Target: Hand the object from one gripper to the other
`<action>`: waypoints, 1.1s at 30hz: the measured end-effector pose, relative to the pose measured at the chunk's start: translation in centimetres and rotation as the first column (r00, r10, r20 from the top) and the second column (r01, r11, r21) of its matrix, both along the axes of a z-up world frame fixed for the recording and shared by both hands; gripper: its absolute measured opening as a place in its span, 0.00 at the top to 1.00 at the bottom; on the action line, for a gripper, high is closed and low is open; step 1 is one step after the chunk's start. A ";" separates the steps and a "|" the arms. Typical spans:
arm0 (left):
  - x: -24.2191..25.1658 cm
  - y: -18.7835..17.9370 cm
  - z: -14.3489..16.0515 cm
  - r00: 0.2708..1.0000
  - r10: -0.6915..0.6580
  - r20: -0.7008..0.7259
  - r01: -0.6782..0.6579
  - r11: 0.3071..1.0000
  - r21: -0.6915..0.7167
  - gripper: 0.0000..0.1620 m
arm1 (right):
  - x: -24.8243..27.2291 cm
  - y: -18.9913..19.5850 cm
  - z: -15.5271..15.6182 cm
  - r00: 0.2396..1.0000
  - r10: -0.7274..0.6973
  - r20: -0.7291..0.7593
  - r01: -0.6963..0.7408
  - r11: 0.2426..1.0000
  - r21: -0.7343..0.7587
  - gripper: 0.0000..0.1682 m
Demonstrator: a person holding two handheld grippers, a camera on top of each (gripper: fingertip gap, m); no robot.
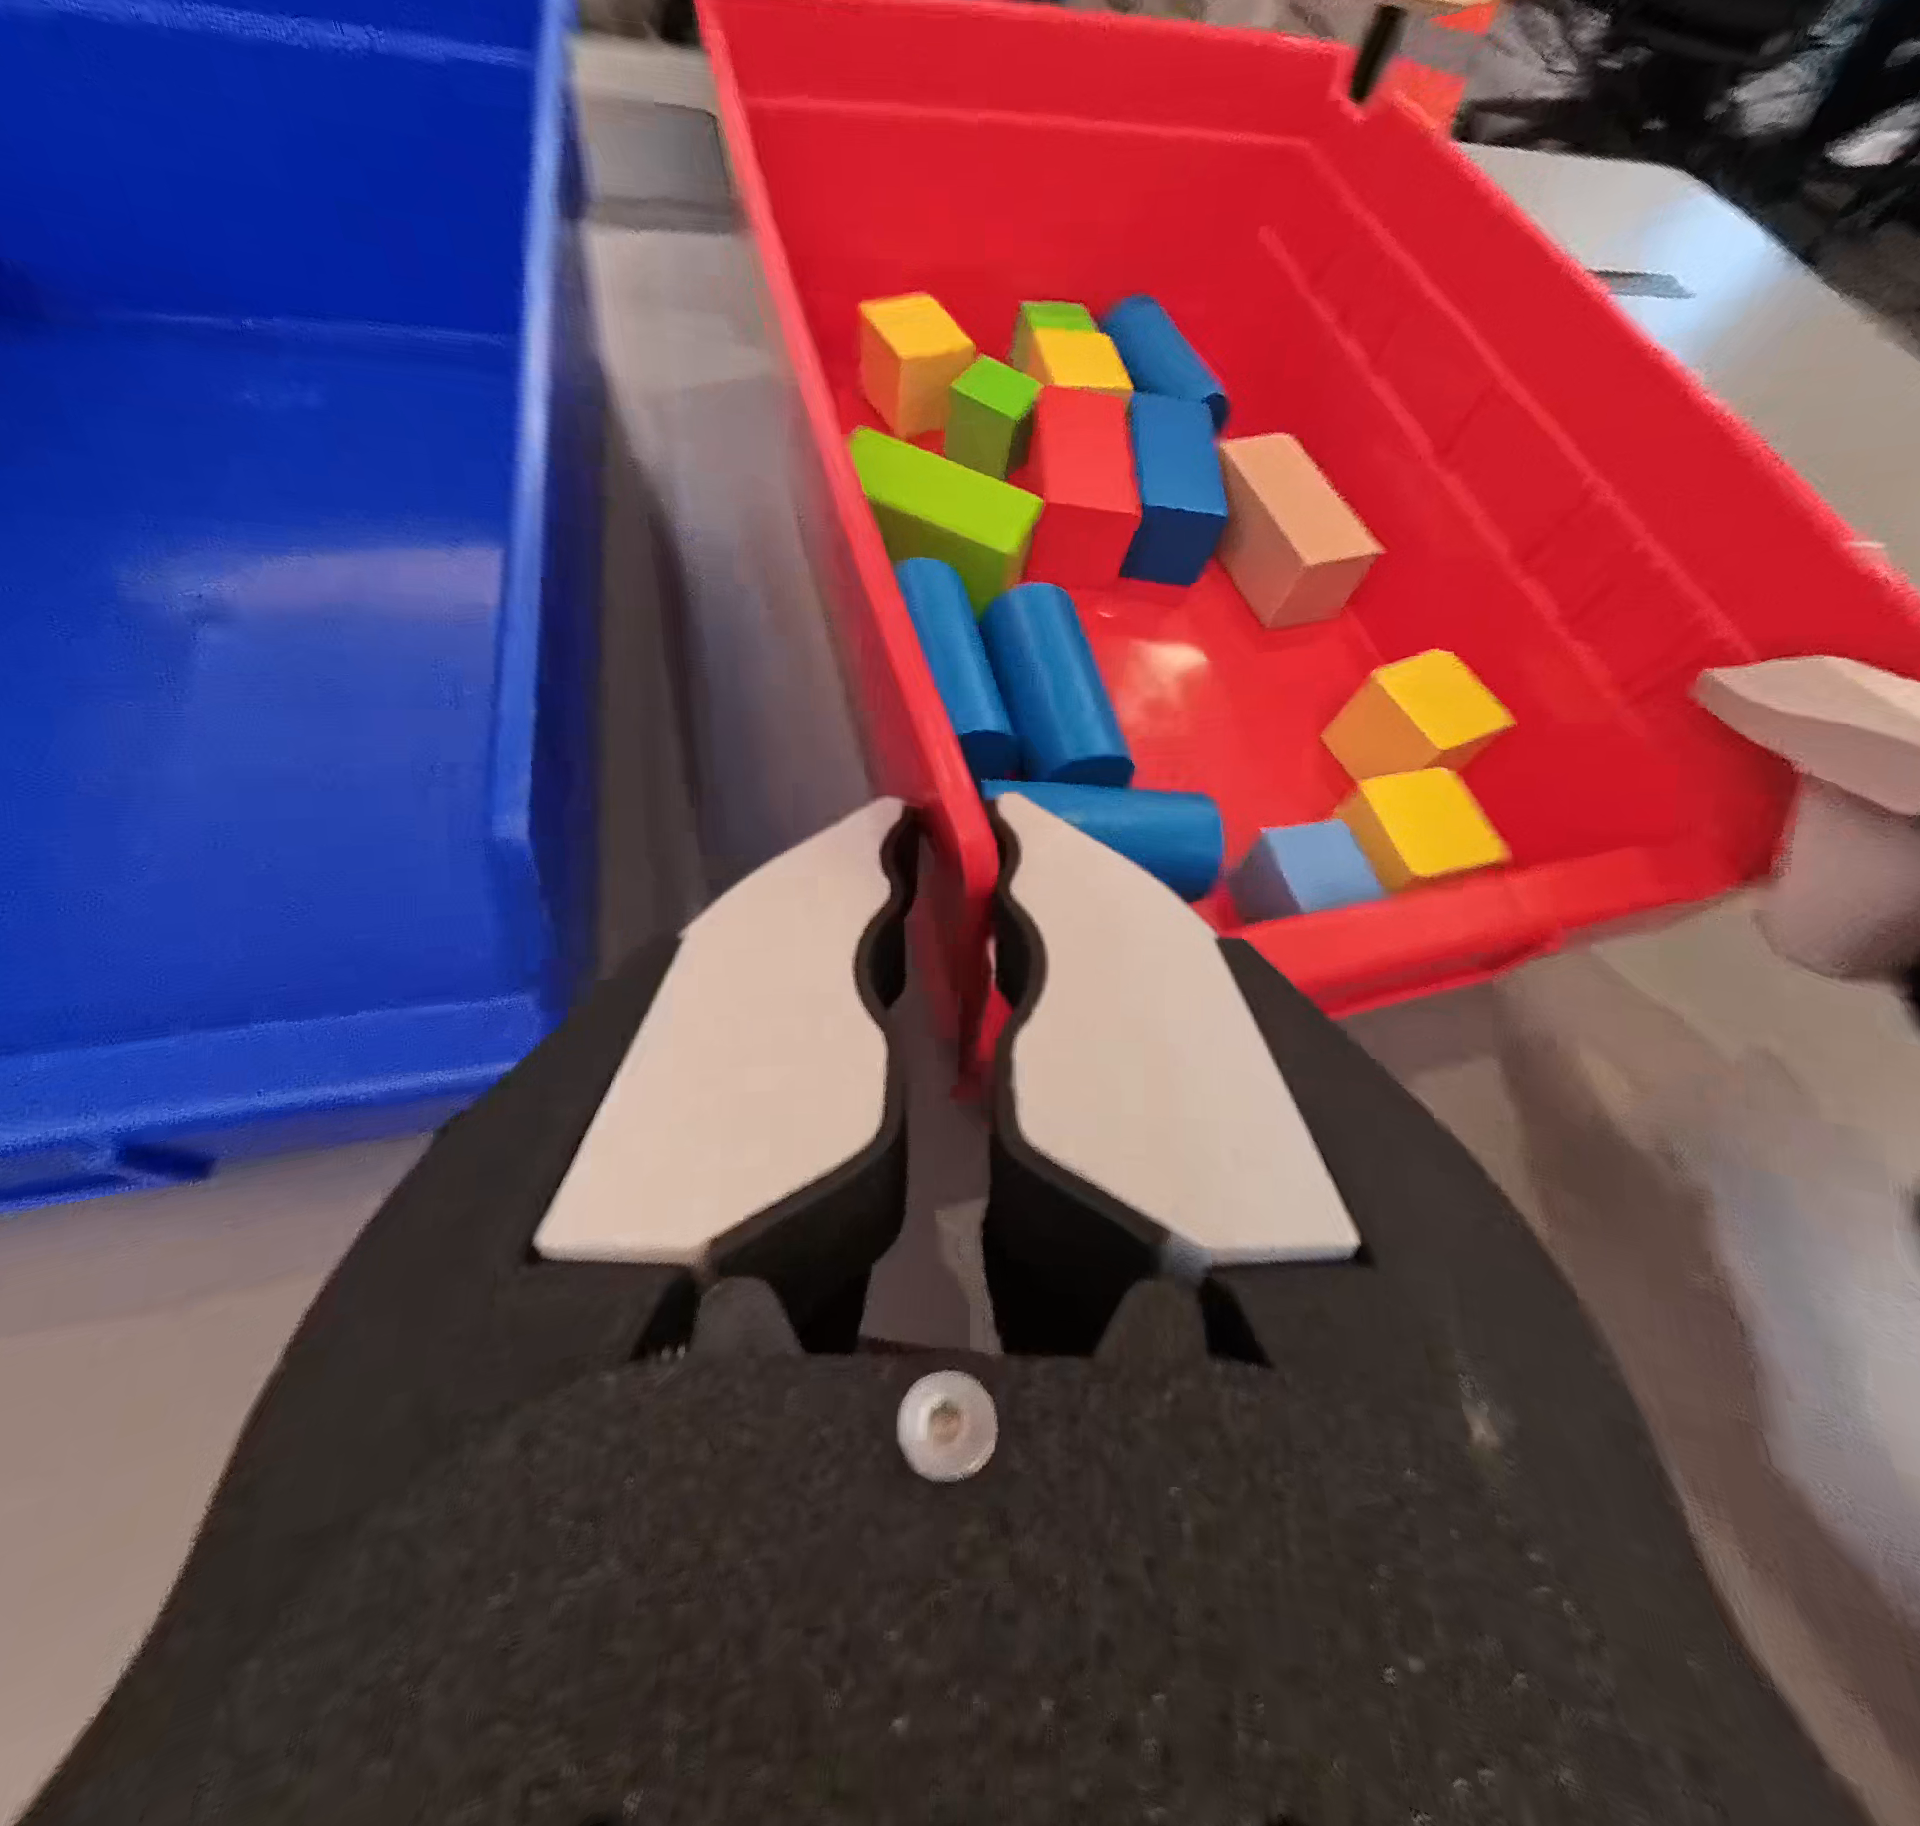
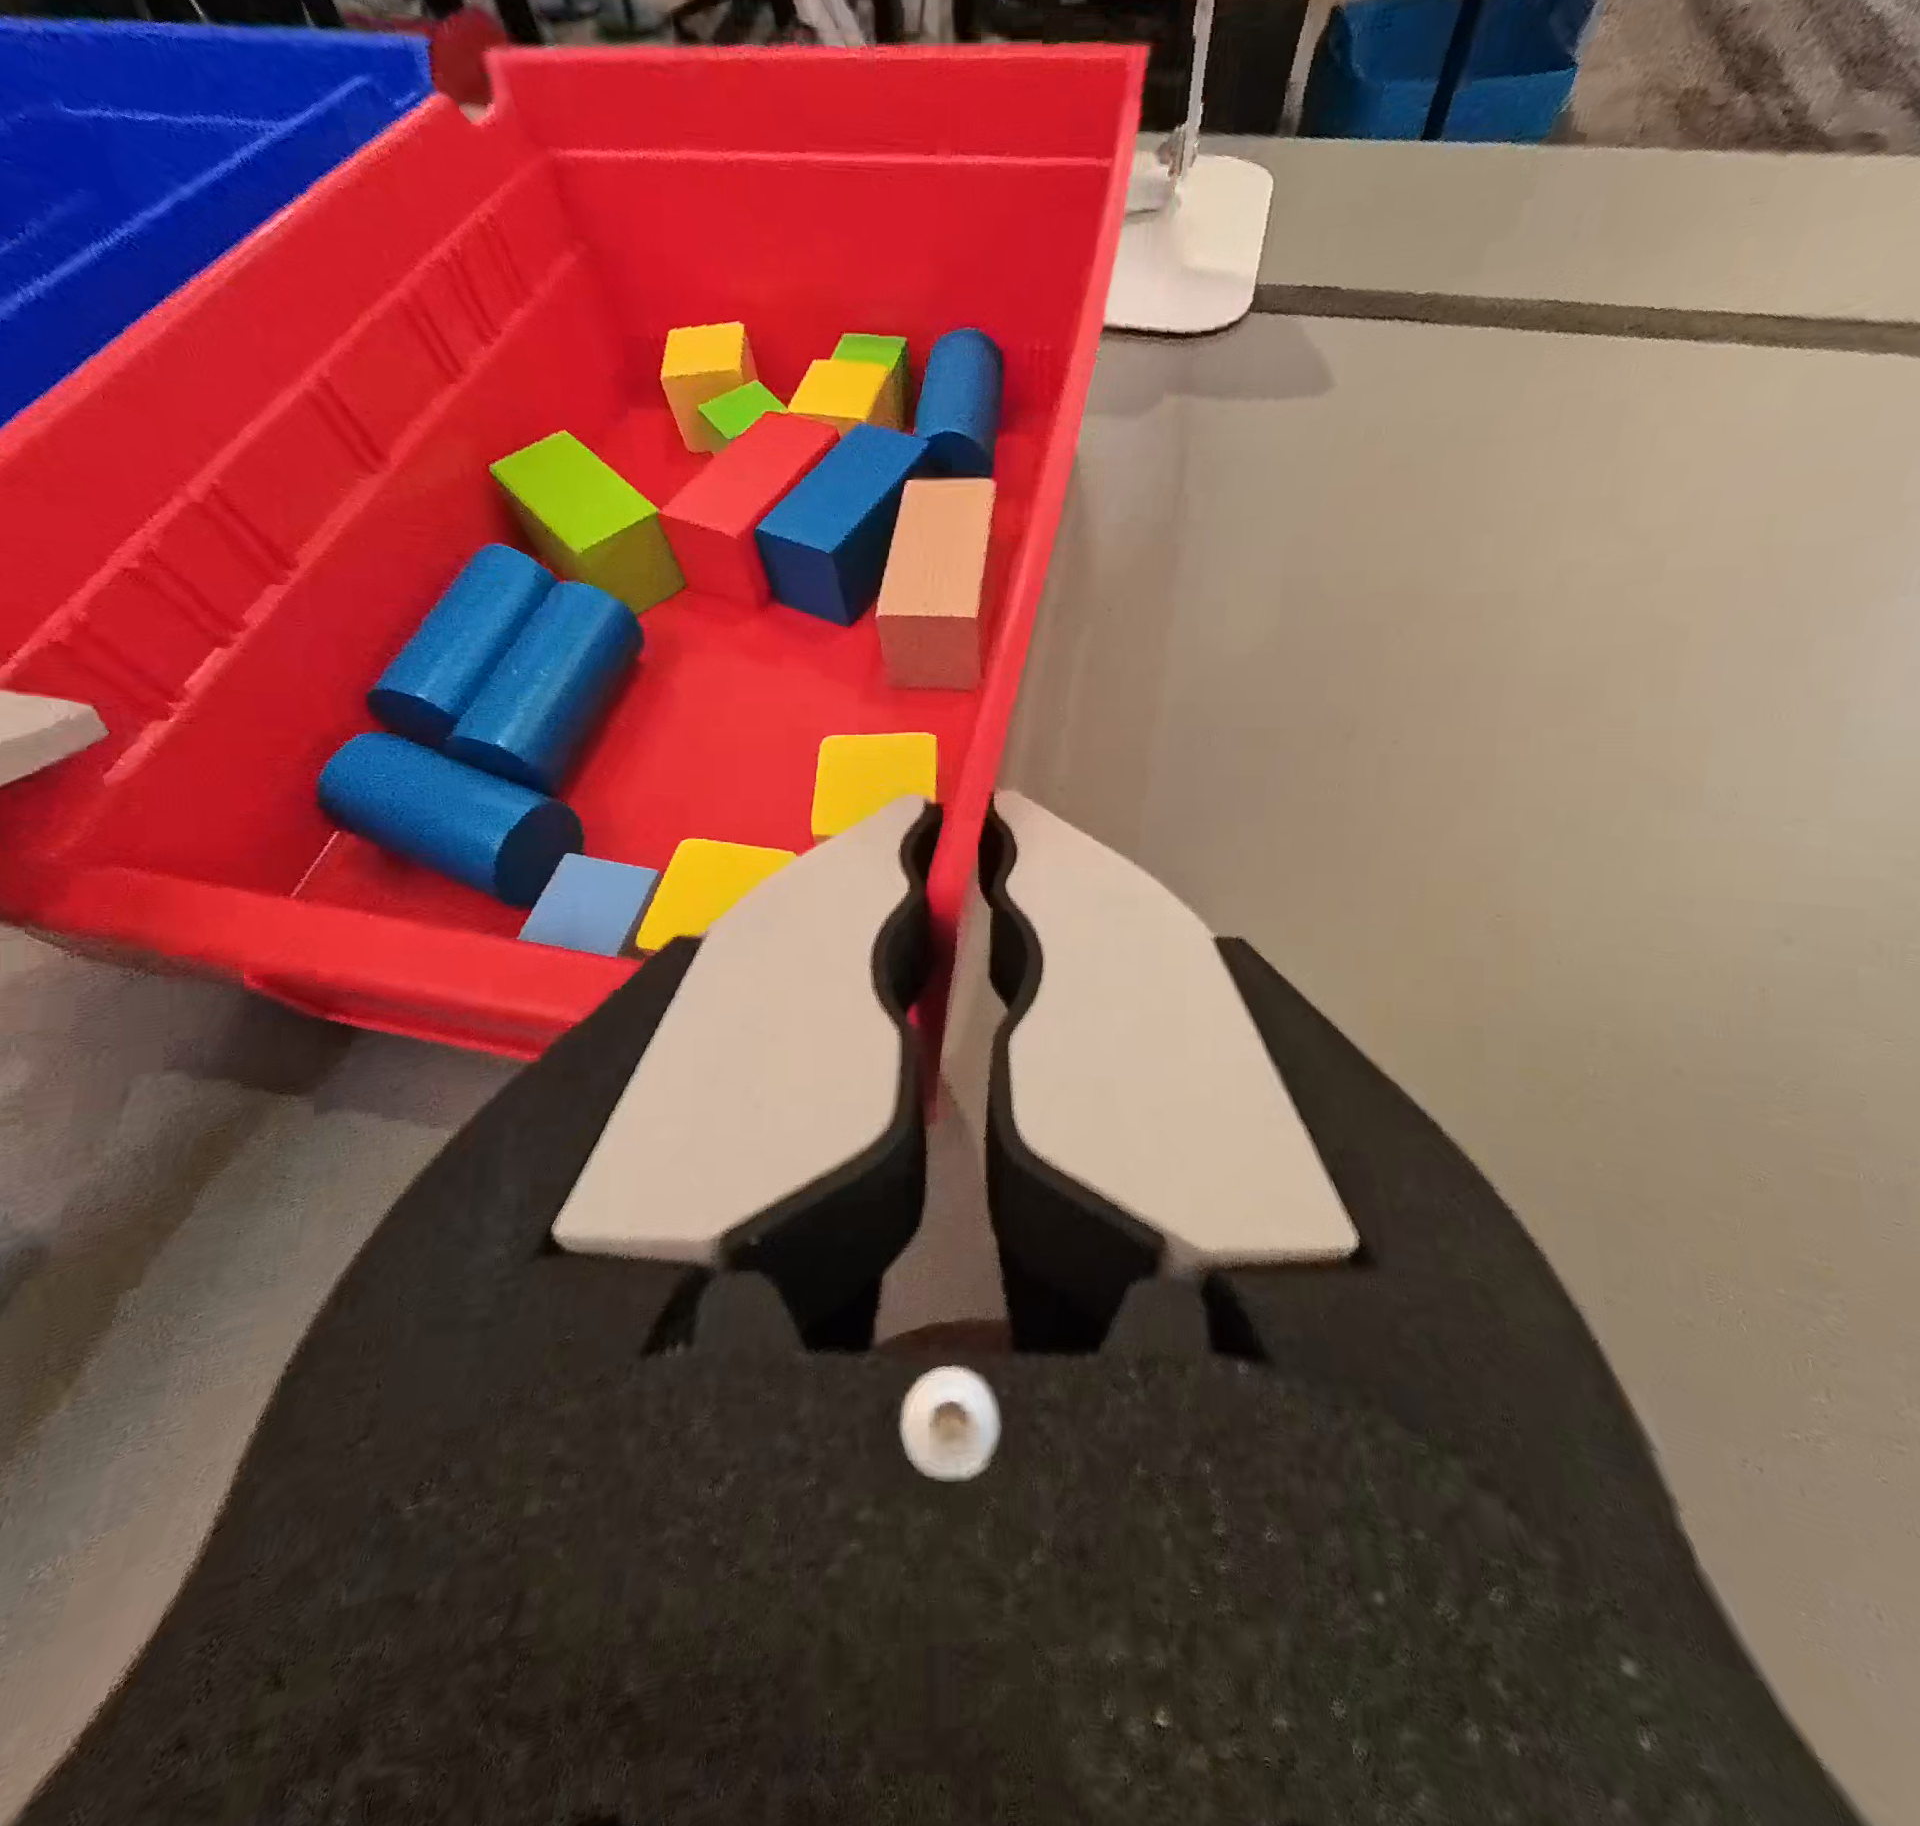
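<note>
A red plastic bin [image 1: 1039,155] holds several coloured wooden blocks: blue cylinders [image 1: 1049,680], yellow cubes [image 1: 1418,711], green, red and tan blocks. My left gripper [image 1: 956,826] is shut on the bin's left wall near the front corner. My right gripper [image 2: 961,826] is shut on the bin's right wall [image 2: 1081,426] near its front corner. The bin looks lifted and tilted above the grey table. The right gripper's fingers [image 1: 1813,716] show at the right edge of the left wrist view, and a tip of the left gripper [image 2: 47,732] shows at the left edge of the right wrist view.
A blue bin [image 1: 260,529] stands just left of the red one, also visible in the right wrist view [image 2: 156,145]. A white stand base [image 2: 1195,249] sits on the grey table [image 2: 1507,737] behind the red bin's right side. Furniture stands beyond the table.
</note>
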State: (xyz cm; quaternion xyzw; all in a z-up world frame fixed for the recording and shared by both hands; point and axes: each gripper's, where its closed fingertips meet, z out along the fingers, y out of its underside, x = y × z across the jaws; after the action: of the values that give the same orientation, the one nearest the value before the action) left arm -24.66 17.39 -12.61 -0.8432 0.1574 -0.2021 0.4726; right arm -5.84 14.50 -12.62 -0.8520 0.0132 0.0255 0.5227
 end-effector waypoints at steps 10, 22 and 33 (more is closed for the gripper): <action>-22.4 -1.0 4.6 0.973 0.206 -0.101 -0.200 0.978 0.064 0.74 | -0.2 -7.3 2.8 0.961 0.252 0.111 -0.256 0.966 0.025 0.83; -24.9 8.0 -1.2 0.973 0.193 -0.123 -0.203 0.977 -0.070 0.98 | -16.3 -8.1 1.5 0.804 0.592 -0.056 -0.592 0.806 0.020 0.82; -26.5 -4.8 -1.2 0.904 0.404 -0.137 -0.411 0.912 -0.020 0.99 | -24.7 -2.1 -0.4 0.925 0.379 0.038 -0.380 0.925 0.005 0.75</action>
State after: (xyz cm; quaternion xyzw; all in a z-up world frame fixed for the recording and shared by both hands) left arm -51.18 12.57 -13.81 -0.8799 0.0033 -0.0475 0.4727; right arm -30.52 12.40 -13.01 -0.8356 -0.1615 0.1106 0.5133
